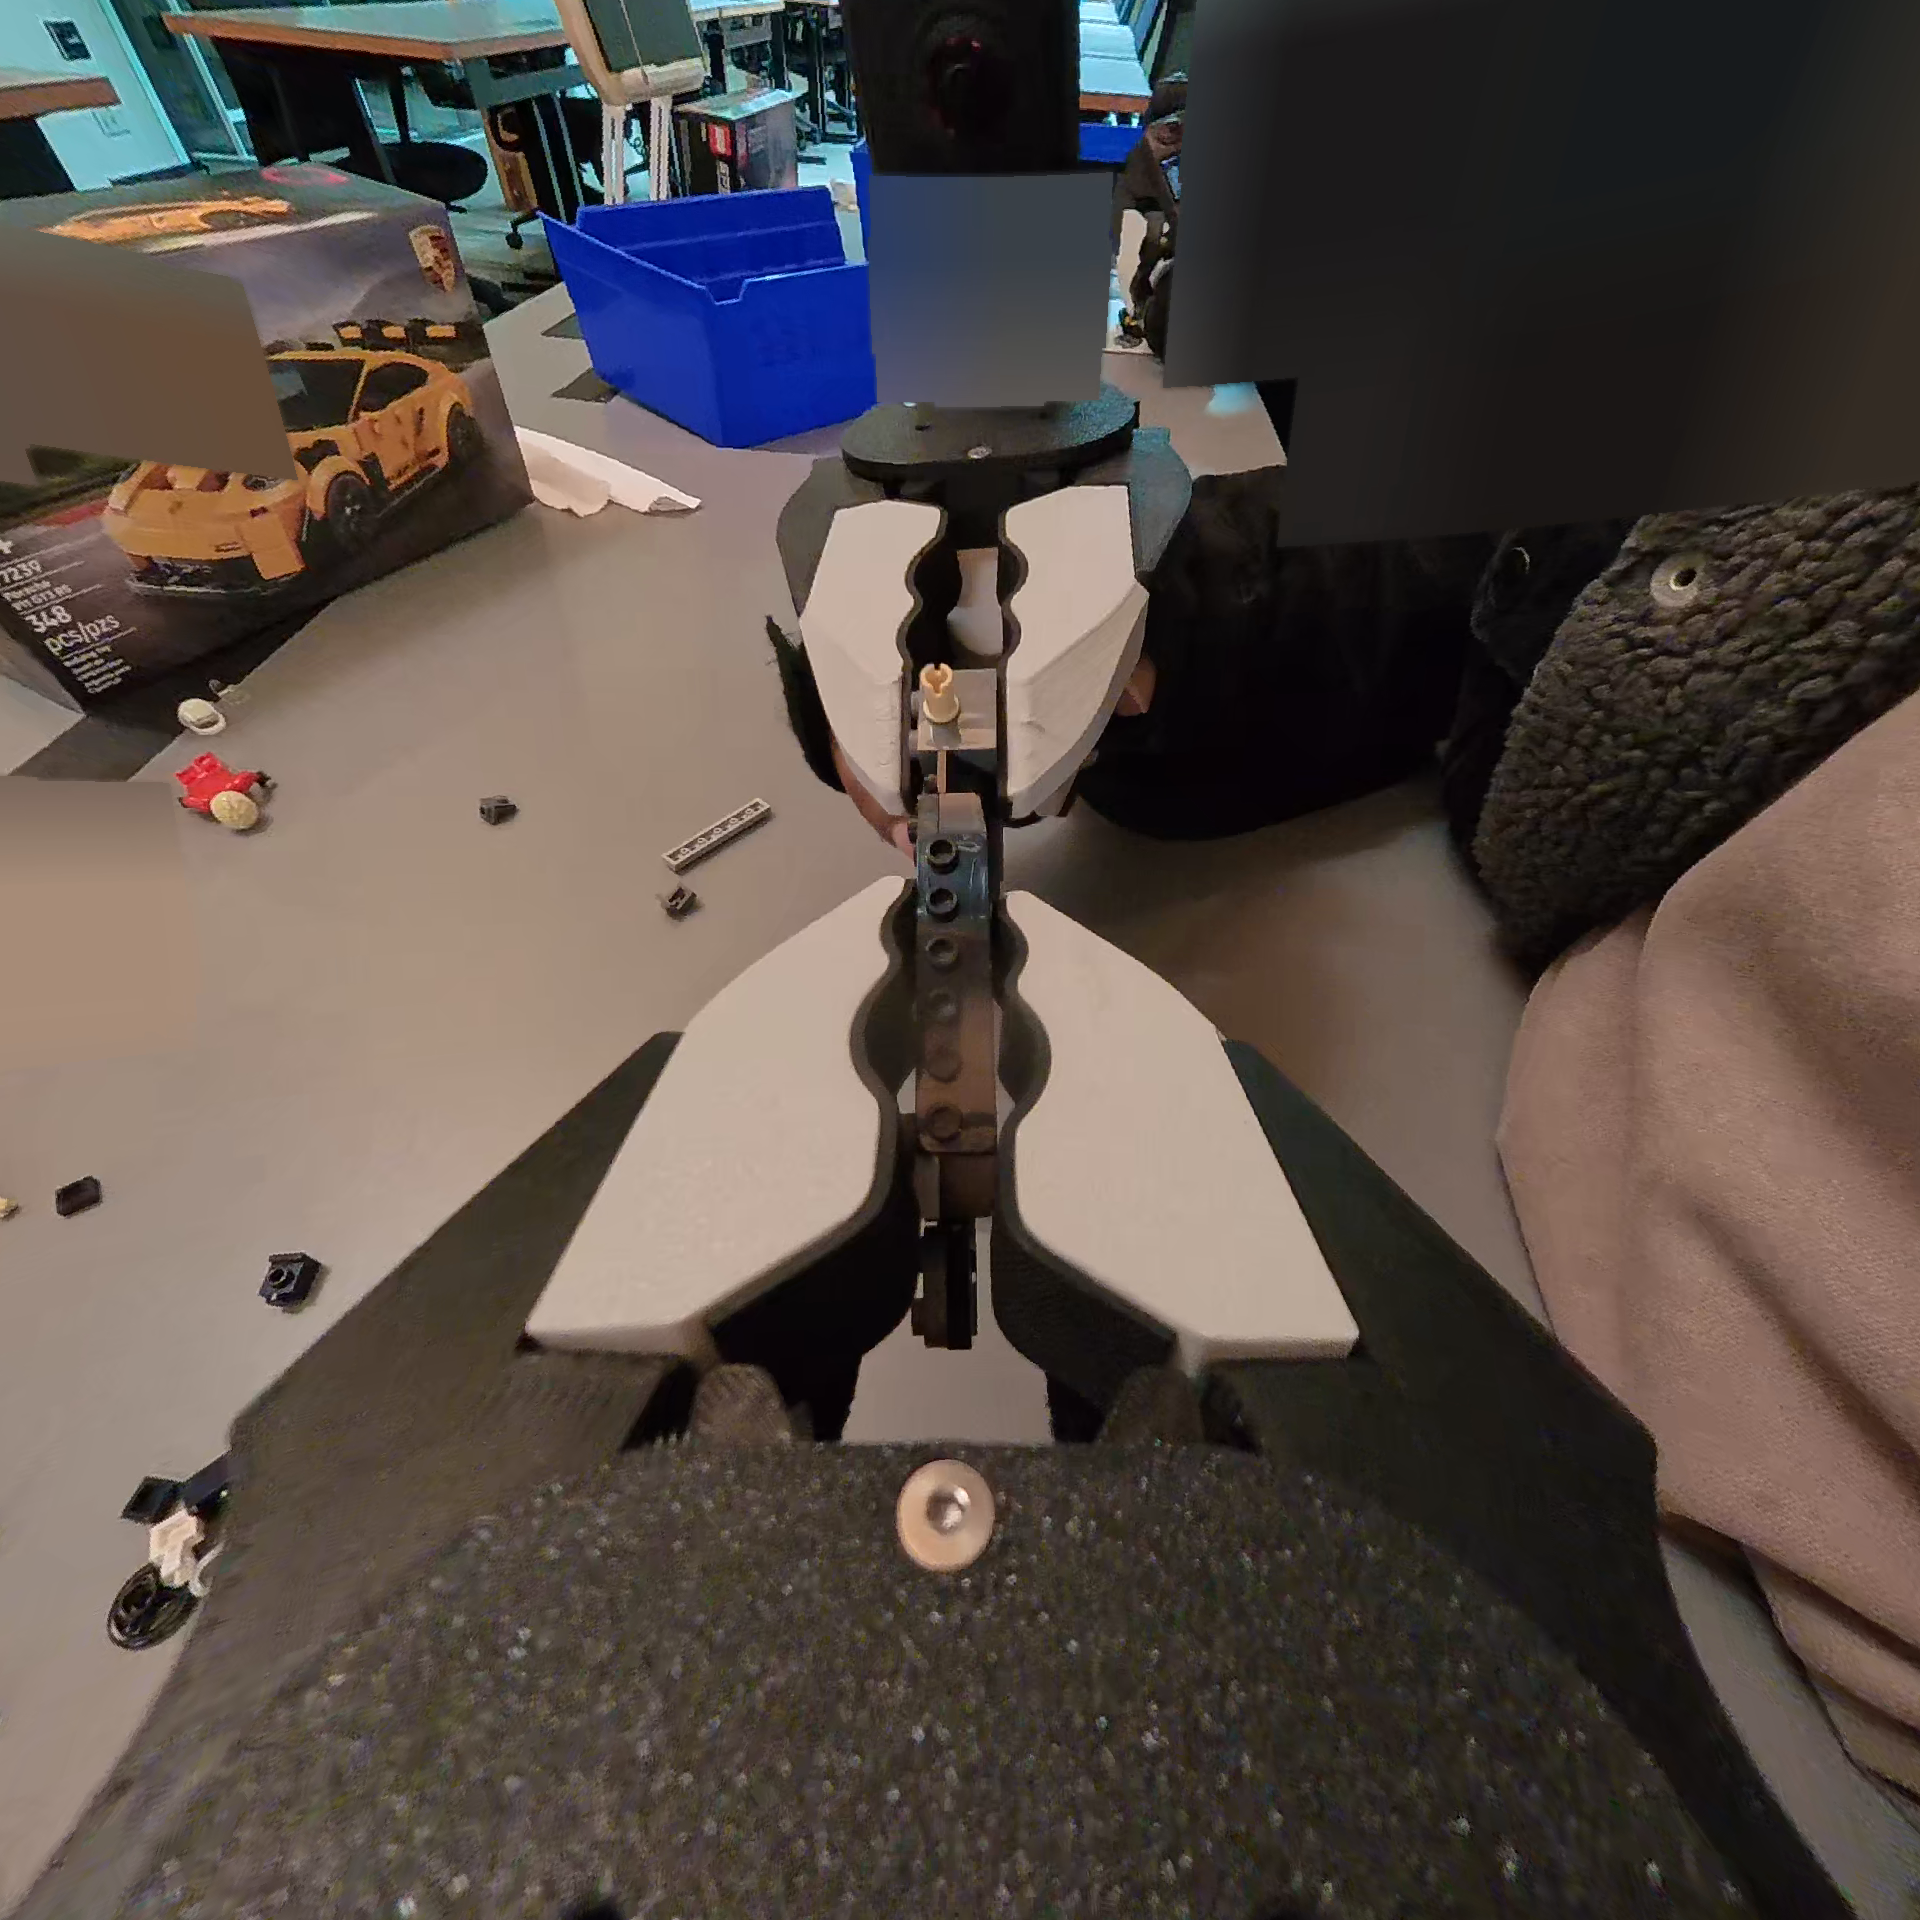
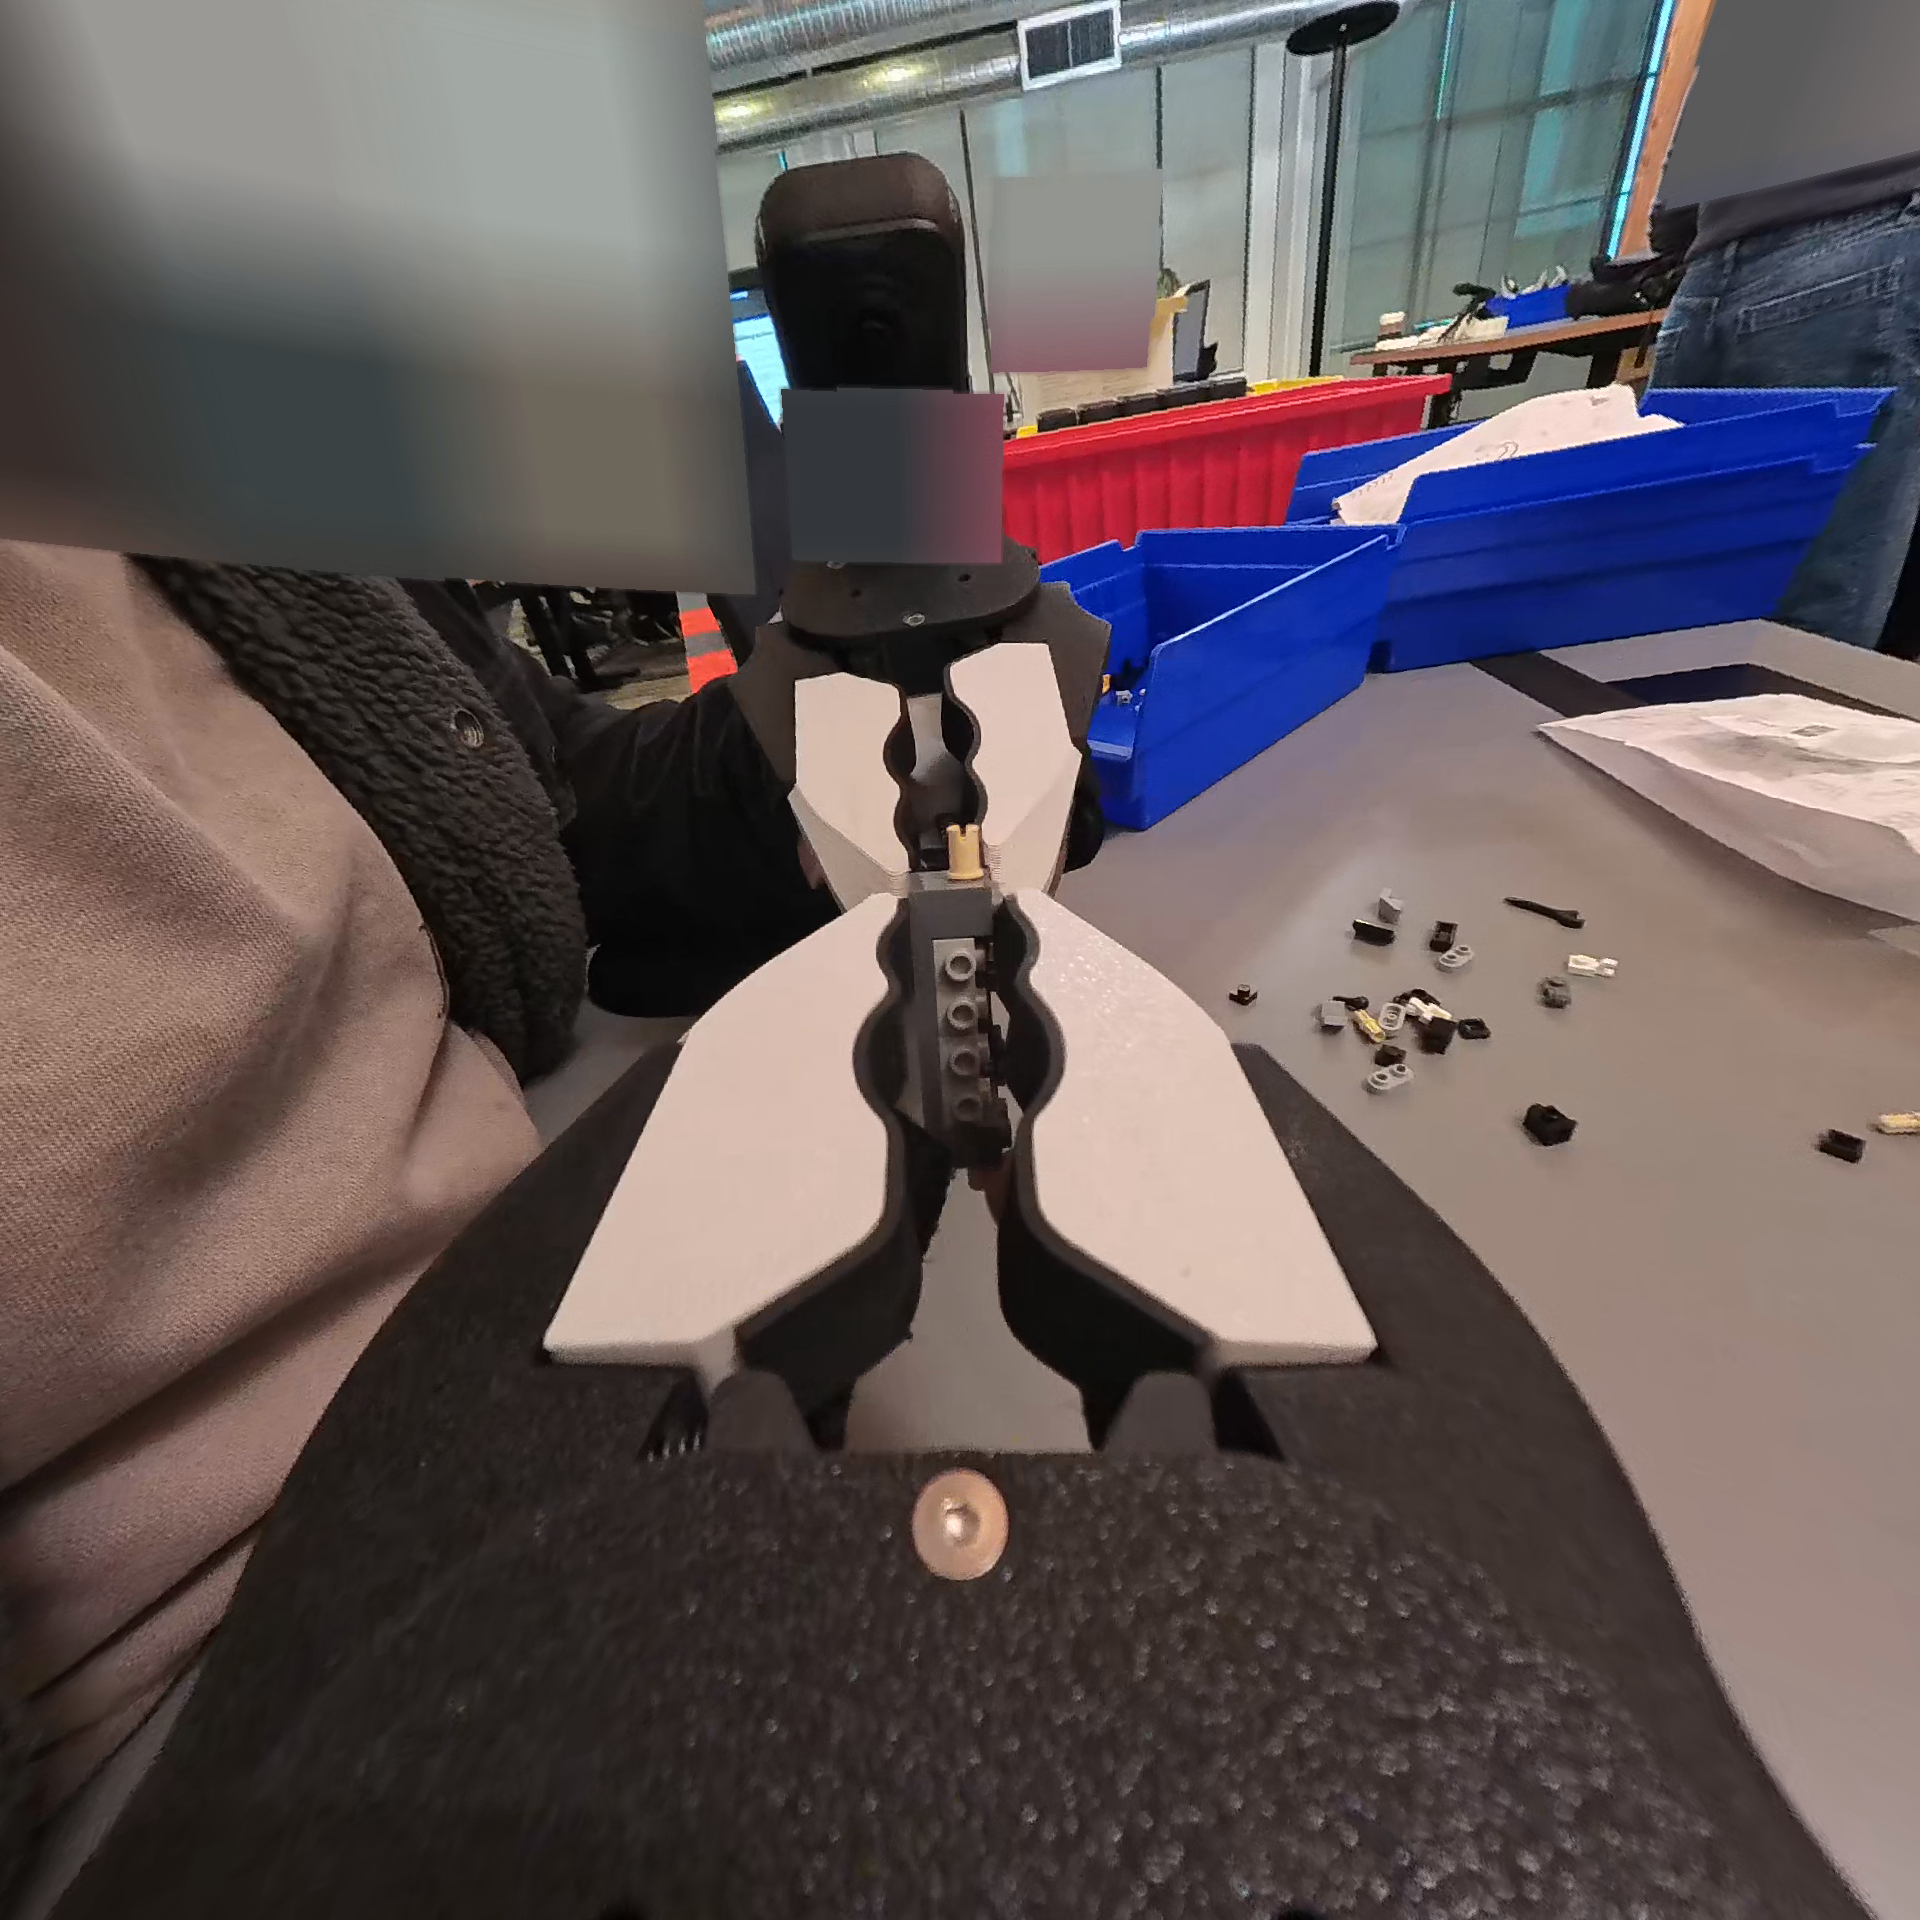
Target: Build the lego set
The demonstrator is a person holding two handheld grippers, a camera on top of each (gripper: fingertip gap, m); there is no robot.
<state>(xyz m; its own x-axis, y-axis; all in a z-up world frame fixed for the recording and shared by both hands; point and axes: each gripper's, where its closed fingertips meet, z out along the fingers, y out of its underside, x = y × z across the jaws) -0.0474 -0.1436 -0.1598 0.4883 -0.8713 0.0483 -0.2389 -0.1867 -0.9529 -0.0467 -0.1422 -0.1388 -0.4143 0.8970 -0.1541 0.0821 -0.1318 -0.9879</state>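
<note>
The lego set [image 2: 961, 1039] is only a small grey assembly with a tan pin [image 2: 961, 847], held in the air between both tongs: right tongs [image 2: 951, 935] and left tongs [image 1: 951, 904] each clenched on it. Many loose pieces [image 2: 1403, 1018] wait on the tabletop [image 2: 1558, 1299], so I judge most building is left.

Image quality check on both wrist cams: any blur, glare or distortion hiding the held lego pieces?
Left wrist view: strong fisheye bending, soft blur at the frame edges, the dark studded beam sits in shadow between the left gripper jaws, studs dim. Right wrist view: same distortion, even light, no glare, grey studded brick sharp in the right gripper.
</note>
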